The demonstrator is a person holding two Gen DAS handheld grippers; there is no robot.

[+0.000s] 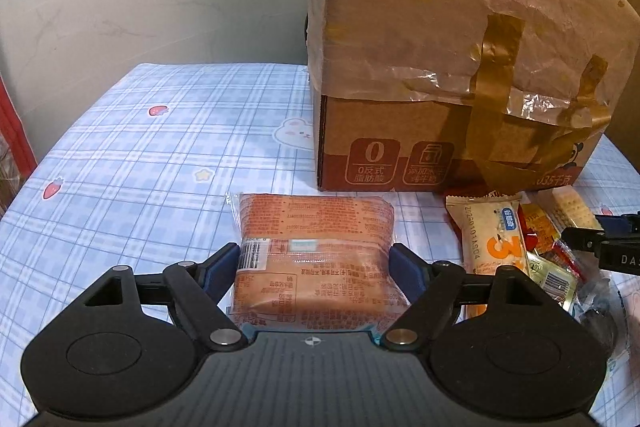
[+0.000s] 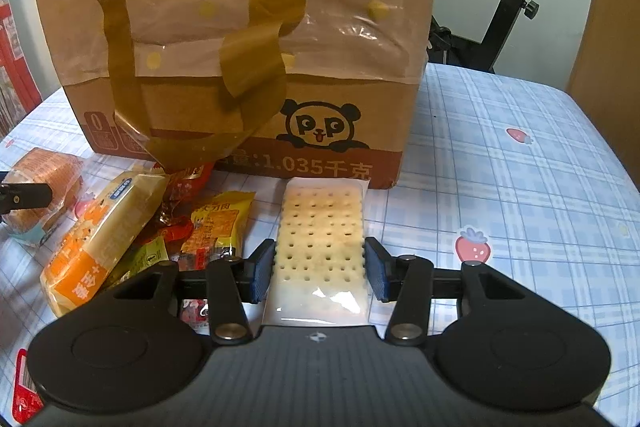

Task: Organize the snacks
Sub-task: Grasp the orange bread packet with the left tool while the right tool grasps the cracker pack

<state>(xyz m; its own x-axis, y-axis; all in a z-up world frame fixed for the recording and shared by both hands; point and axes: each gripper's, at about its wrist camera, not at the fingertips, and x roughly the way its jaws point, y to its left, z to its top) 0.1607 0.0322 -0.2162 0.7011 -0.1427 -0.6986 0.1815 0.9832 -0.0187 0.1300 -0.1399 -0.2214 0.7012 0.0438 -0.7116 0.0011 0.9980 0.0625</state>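
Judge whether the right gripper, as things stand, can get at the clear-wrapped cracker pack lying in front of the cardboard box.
Probably yes. The right gripper already straddles the cracker pack, a blue pad on either side, with nothing lying on top. The snack pile sits off to its left, and the cardboard box stands behind it.

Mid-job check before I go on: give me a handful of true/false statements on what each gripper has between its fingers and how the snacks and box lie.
1. The left gripper has the orange bread packet between its fingers. True.
2. The right gripper straddles a red sausage. False: a cracker packet lies between its fingers.
3. The cardboard box stands behind the snacks. True.
4. The cracker packet lies inside the box. False: it lies on the checked tablecloth.
5. A snack pile lies between the two packets. True.
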